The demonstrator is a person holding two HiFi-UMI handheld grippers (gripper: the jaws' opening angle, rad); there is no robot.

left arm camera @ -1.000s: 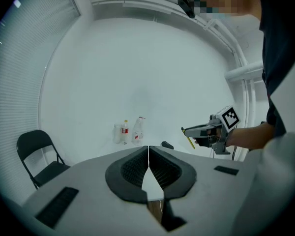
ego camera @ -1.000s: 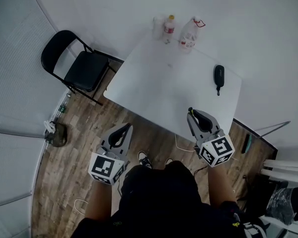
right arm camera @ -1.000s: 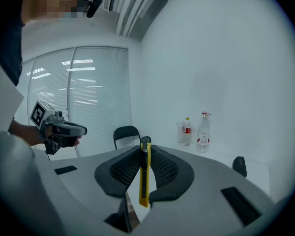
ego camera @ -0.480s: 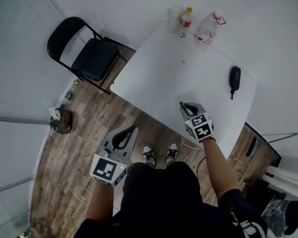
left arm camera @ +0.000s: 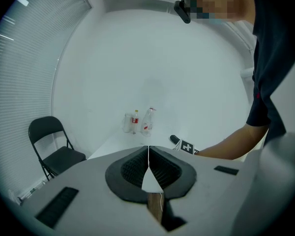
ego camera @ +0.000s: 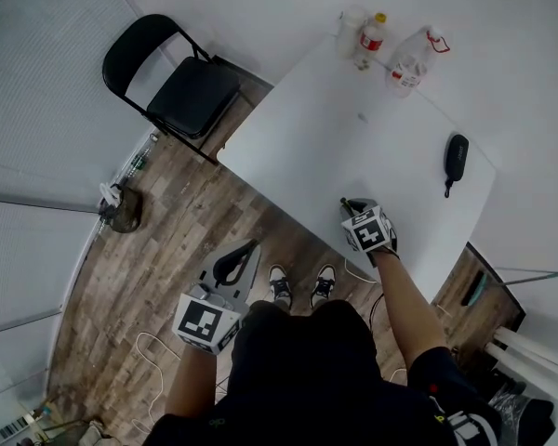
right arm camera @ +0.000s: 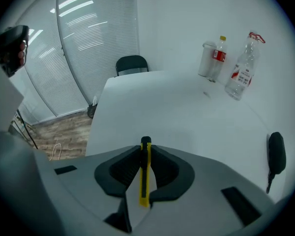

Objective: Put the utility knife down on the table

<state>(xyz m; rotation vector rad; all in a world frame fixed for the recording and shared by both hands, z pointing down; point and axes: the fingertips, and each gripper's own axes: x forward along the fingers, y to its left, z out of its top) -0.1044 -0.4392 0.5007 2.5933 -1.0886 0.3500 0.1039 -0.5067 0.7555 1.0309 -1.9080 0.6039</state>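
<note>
**A:** Where's the knife?

**B:** The slim yellow-and-black utility knife (right arm camera: 145, 176) is pinched between the right claw's (right arm camera: 145, 148) jaws, which are closed on its flat sides. It runs along them, with its black tip poking out in front. That claw hangs over the white rectangular table (right arm camera: 152, 102), just inside the near edge.

**A:** And the other one?

**B:** The left claw (left arm camera: 148, 154) has its jaws pressed together on nothing. It's off the table, above the brown wooden floor (ego camera: 167, 240).

**A:** What worries you?

**B:** That near edge. Let go there and the knife could skid or bounce off, landing by the person's shoes (ego camera: 300, 286). I can't judge the height either. If the jaws part while it's well above the table, I'd expect it to tumble instead of lying flat. I also can't tell whether the blade is out.

**A:** Any clutter?

**B:** No. The clear plastic bottles (ego camera: 395, 49) at the far corner and the black oval pouch (ego camera: 457, 156) by the right edge are well apart from it.
</note>
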